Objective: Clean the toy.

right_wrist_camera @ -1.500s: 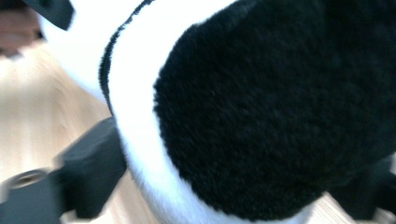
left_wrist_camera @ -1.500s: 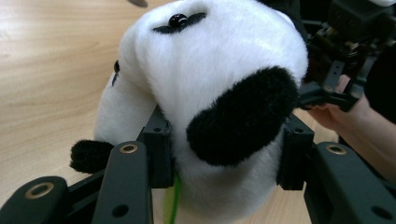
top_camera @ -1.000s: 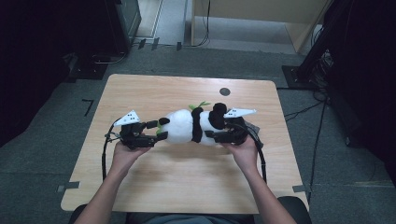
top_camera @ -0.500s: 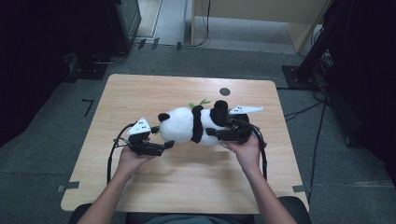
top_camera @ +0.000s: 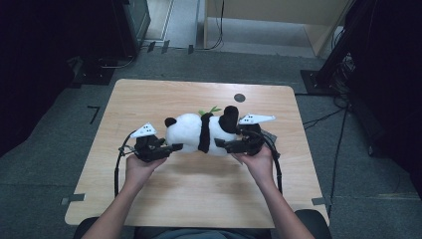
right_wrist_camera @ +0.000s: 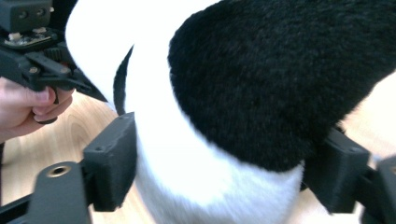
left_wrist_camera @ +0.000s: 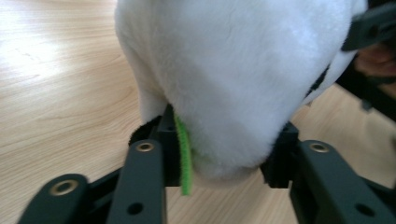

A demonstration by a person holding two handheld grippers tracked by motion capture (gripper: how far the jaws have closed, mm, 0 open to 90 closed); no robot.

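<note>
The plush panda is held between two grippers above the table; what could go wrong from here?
1. The left gripper pinches only soft fur at one end of the plush panda, so the pile may compress and slip out.
2. A green strip is caught against one jaw pad; pulling could tear or bend it.
3. The right gripper spans a wide part of the body; if either hand pulls away, the toy may sag or drop to the wooden table.

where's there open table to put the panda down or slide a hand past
Bare wood lies along the near edge of the table between the forearms, at the far left corner, and at the right beyond the right gripper. The middle is crowded: the panda, the left gripper, and a dark disc.
</note>
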